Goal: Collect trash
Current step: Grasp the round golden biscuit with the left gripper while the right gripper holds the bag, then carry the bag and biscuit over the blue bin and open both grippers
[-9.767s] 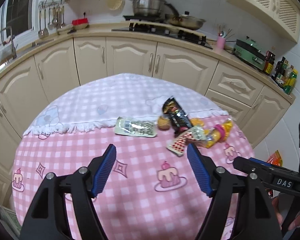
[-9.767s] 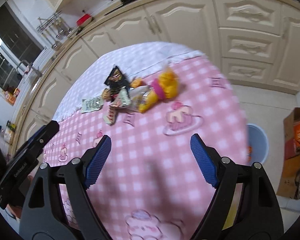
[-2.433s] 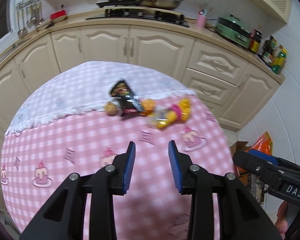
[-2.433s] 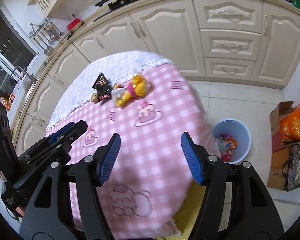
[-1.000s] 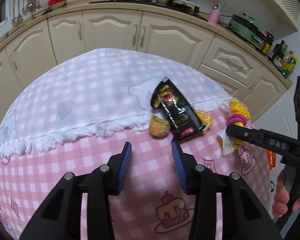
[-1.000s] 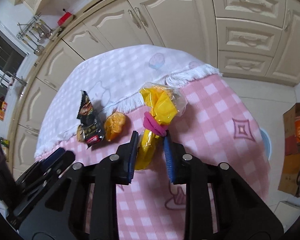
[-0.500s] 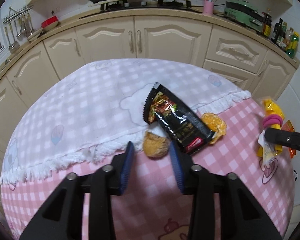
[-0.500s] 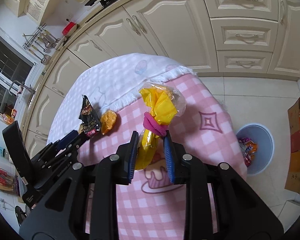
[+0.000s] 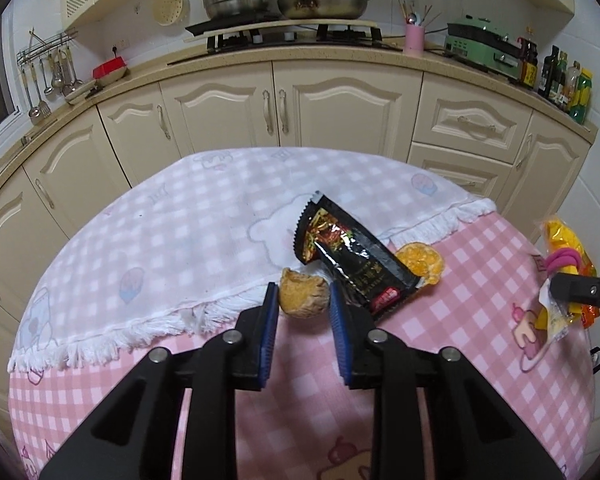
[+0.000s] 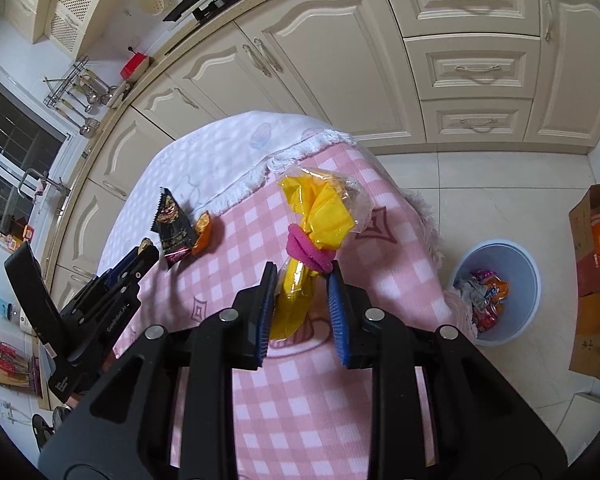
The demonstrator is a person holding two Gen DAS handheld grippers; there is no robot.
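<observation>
My left gripper (image 9: 303,293) has its blue pads on both sides of a brown bread lump (image 9: 302,300) at the white cloth's fringe, shut on it. A black snack wrapper (image 9: 352,256) and an orange peel (image 9: 418,262) lie just right of it. My right gripper (image 10: 303,276) is shut on a yellow plastic bundle (image 10: 320,212) tied with a pink band, held above the pink checked tablecloth (image 10: 260,380). In the left wrist view that bundle (image 9: 564,240) hangs at the far right. The right wrist view shows the left gripper (image 10: 144,254) beside the black wrapper (image 10: 172,228).
A pale blue bin (image 10: 530,280) with wrappers inside stands on the tiled floor right of the table. Cardboard boxes (image 10: 596,240) sit beyond it. Cream cabinets (image 9: 340,112) and a counter with a hob curve behind the table.
The left jaws narrowed and came down around the brown lump. The right gripper carried the yellow bundle toward the table's right edge, and the bin came into its view.
</observation>
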